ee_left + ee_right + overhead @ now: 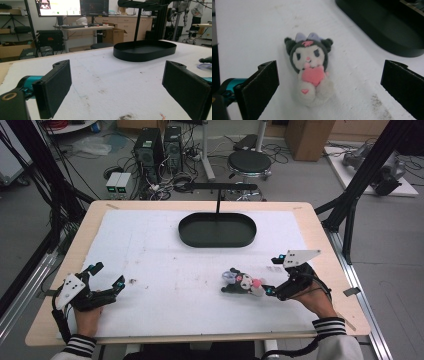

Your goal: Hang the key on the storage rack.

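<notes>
1. High view: a person is holding the left gripper at the near left of the white mat, its jaws standing apart over bare mat.
2. The right gripper is sitting at the near right, jaws spread wide, with the plush toy lying just ahead of its fingertips.
3. Right gripper view: the toy is lying on its back between and just beyond the two open pads, touching neither, holding a pink heart.
4. The black tray is resting well beyond both grippers' fingers, at the far middle of the mat.
5. Left gripper view: the tray is showing ahead between the parted fingers, well apart from them.
</notes>
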Available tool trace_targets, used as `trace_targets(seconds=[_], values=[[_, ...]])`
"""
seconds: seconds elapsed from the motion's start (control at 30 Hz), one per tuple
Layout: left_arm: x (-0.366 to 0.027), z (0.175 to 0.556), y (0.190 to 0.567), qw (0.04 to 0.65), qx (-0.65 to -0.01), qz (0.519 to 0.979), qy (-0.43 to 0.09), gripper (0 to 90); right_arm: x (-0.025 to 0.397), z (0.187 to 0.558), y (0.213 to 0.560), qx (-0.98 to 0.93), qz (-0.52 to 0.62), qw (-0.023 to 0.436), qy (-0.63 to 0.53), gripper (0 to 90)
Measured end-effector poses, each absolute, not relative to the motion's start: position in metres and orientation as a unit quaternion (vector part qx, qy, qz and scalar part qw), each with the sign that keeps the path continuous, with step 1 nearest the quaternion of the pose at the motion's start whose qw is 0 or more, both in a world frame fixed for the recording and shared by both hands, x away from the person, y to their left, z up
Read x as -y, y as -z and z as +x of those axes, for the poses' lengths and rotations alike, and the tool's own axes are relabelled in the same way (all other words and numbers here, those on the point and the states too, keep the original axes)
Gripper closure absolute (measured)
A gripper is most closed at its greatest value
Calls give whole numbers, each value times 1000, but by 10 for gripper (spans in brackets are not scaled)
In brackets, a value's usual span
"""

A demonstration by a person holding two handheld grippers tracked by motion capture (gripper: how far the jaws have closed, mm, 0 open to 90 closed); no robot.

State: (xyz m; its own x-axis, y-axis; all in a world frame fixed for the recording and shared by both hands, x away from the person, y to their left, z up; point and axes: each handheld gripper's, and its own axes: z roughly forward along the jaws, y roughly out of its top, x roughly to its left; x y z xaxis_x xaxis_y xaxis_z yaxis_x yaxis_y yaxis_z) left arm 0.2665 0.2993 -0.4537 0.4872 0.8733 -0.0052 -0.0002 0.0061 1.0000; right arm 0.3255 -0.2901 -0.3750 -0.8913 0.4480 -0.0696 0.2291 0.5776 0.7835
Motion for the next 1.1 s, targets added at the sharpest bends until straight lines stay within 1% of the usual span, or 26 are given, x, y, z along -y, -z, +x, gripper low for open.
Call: trace_targets(seconds=[0.07, 0.4, 0.83, 0.87, 1.1], values=[[-299, 266, 454, 612, -359, 608, -357, 92, 283, 329, 377, -897, 181, 118, -386, 6], [-299, 266, 454, 611, -359, 608, -357, 92, 261, 342, 382, -937, 158, 84, -298, 6], [-299, 266, 454, 612, -359, 608, -357, 92, 249, 350, 398, -955, 153, 58, -246, 6], [-299, 266, 454, 612, -359, 608, -357, 92, 248, 351, 399, -957, 153, 54, -240, 41], [-299, 266, 454, 611, -359, 608, -357, 92, 246, 353, 403, -960, 153, 44, -229, 66]])
